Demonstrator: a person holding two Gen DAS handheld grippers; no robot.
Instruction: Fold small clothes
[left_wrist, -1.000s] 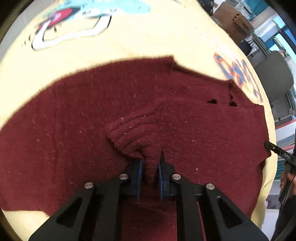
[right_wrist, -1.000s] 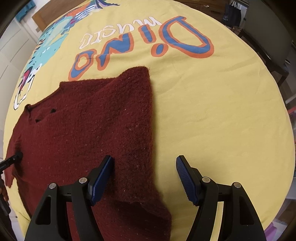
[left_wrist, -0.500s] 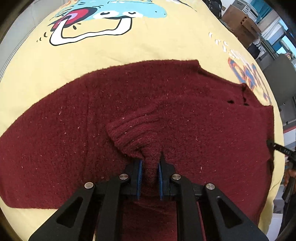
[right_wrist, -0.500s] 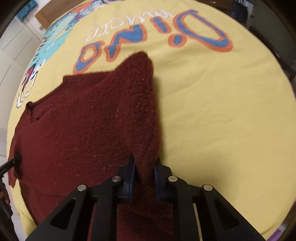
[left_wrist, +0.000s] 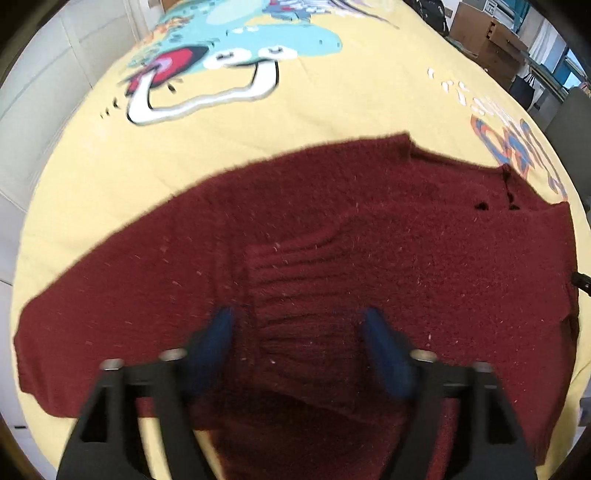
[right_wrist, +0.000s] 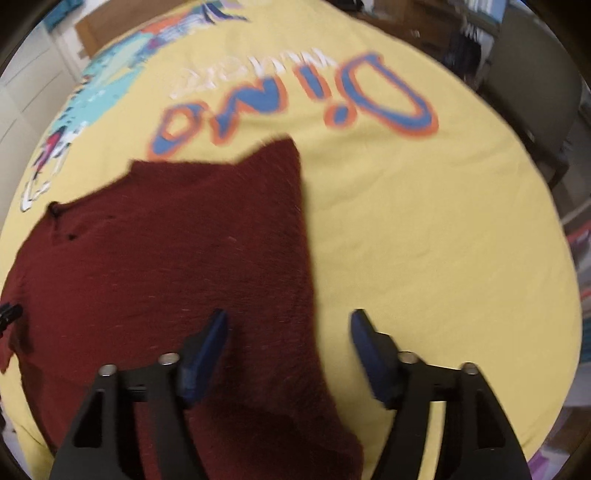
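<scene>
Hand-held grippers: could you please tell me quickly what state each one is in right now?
Left hand-held gripper: open, just released the maroon sweater's ribbed cuff.
Right hand-held gripper: open, just let go of the sweater's folded edge.

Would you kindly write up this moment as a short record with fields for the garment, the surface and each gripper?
garment: maroon sweater, spread flat, ribbed cuff folded onto the body
surface: yellow printed cloth
left gripper: open, jaws just opened; cuff lies between the pads, not pressed
right gripper: open, jaws just opened; astride the sweater's right edge
small holes: near the neckline
</scene>
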